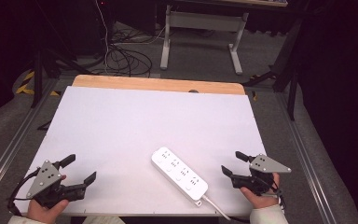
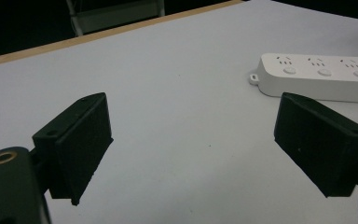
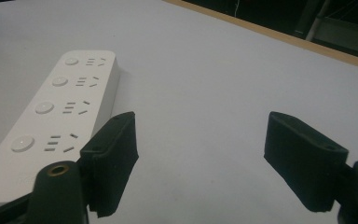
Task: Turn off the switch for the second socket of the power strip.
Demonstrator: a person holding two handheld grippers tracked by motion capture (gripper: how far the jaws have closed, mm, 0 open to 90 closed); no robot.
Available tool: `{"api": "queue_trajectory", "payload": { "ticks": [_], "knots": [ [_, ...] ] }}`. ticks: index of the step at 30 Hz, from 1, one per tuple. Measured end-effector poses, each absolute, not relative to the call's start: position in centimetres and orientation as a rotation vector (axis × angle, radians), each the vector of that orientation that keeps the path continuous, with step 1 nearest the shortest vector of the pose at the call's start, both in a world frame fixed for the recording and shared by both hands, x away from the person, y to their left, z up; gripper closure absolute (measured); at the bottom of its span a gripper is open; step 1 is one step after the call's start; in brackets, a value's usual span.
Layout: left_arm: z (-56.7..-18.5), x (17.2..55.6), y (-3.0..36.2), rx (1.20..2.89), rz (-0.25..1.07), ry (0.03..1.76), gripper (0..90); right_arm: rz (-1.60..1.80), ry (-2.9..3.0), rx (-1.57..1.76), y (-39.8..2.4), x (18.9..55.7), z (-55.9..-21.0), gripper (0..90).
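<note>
Btwn claws [image 1: 80, 169] [image 1: 232, 162]: power strip [image 1: 179, 173]

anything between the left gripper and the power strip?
No. In the high view, bare white table separates the left gripper from the power strip. The left gripper view shows the same, jaws wide open.
</note>
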State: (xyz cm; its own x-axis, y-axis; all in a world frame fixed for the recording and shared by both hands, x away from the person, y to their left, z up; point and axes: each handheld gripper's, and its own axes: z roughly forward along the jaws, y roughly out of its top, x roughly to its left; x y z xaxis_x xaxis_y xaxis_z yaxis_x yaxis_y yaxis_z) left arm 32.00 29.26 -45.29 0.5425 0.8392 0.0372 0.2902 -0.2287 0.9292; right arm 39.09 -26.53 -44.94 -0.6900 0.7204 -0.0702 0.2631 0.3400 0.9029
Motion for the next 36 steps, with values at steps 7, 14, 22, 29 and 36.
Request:
{"api": "queue_trajectory", "payload": {
  "ticks": [7,14,22,29,36],
  "knots": [
    [-45.2,32.0,29.3,1.784,0.704,0.934,11.8,1.310,2.151,0.858,-26.5,39.0,-44.8,24.8],
    [-45.1,31.7,29.1,1.792,0.734,0.917,11.8,1.308,2.148,0.842,-26.5,39.0,-44.7,24.8],
    [-45.1,31.6,29.2,1.766,0.723,0.926,11.5,1.294,2.156,0.831,-26.4,38.9,-44.6,27.9],
    [-45.1,31.6,29.0,1.775,0.737,0.922,11.5,1.306,2.151,0.829,-26.8,39.0,-43.9,30.5],
    [-45.1,31.6,29.0,1.784,0.745,0.926,11.5,1.281,2.217,0.777,-26.0,39.3,-42.8,38.7]
  ]
}}
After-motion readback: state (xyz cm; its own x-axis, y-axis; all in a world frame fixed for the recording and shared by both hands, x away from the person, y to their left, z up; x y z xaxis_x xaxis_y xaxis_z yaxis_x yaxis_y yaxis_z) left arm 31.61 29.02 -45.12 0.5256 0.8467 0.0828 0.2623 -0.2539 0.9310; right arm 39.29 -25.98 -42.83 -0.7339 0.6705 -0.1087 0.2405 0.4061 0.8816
